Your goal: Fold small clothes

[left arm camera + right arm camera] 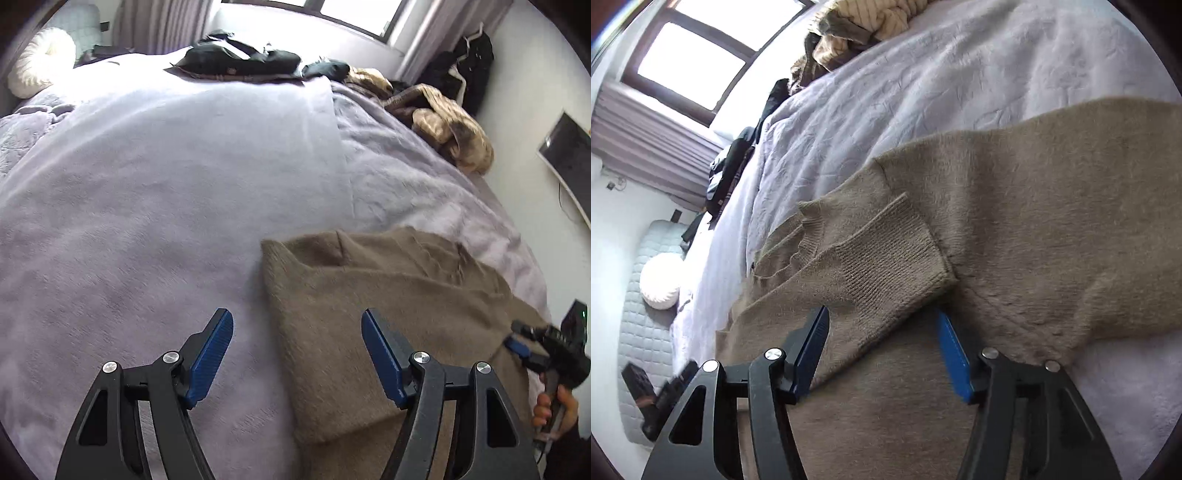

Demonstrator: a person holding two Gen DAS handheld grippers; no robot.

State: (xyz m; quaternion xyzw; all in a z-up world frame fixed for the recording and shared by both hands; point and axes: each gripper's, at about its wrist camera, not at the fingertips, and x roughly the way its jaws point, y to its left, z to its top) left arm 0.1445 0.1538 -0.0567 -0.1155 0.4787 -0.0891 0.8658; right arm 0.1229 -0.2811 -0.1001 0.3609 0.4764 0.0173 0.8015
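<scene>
The left gripper [297,354] is seen with its blue pads spread wide and nothing between them, poised above the edge of a brown sweater [388,295] laid flat on the lavender bedspread [166,184]. The right gripper [882,354] is likewise parted and empty, its pads set either side of the ribbed sleeve cuff [886,258], which is folded across the sweater's body.

We see a bed covered by a lavender blanket [155,177]. At its far end lie dark clothes [240,59], and beside them a tan striped garment [443,125] is heaped near the bed's edge. A round white cushion [40,61] sits by the headboard. Behind the bed we see a window [690,62] with pleated curtains [646,147], and a dark screen [569,155] hangs on the wall.
</scene>
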